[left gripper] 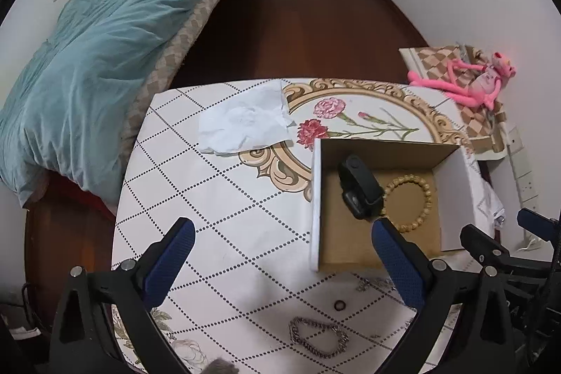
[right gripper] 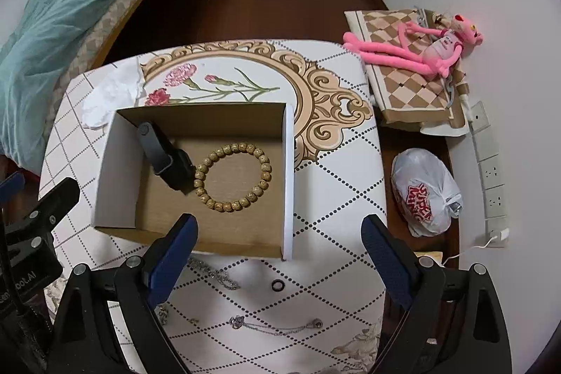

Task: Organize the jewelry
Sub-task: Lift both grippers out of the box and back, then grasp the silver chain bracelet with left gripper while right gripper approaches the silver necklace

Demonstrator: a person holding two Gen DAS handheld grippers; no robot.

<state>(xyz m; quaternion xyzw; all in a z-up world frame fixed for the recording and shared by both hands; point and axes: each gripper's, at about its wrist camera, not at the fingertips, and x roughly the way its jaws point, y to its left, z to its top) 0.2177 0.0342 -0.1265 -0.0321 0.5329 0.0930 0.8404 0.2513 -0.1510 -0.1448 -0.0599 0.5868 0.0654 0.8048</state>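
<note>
An open cardboard box (right gripper: 287, 163) (left gripper: 317, 198) stands on the patterned table. In it lie a black smartwatch (right gripper: 164, 156) (left gripper: 359, 186) and a wooden bead bracelet (right gripper: 233, 177) (left gripper: 410, 198). In front of the box on the table lie a silver chain bracelet (left gripper: 317, 337), a small dark ring (right gripper: 277, 285) (left gripper: 339, 305), a thin silver necklace (right gripper: 277, 326) and another silver chain (right gripper: 214, 272). My left gripper (left gripper: 284, 265) is open and empty above the table, left of the box. My right gripper (right gripper: 280, 258) is open and empty over the box's near edge.
A crumpled white tissue (left gripper: 242, 121) lies at the table's far left. A pink plush toy (right gripper: 420, 44) lies on a checkered cushion to the right. A white plastic bag (right gripper: 426, 191) sits by the wall sockets. A bed with a teal duvet (left gripper: 91, 69) stands to the left.
</note>
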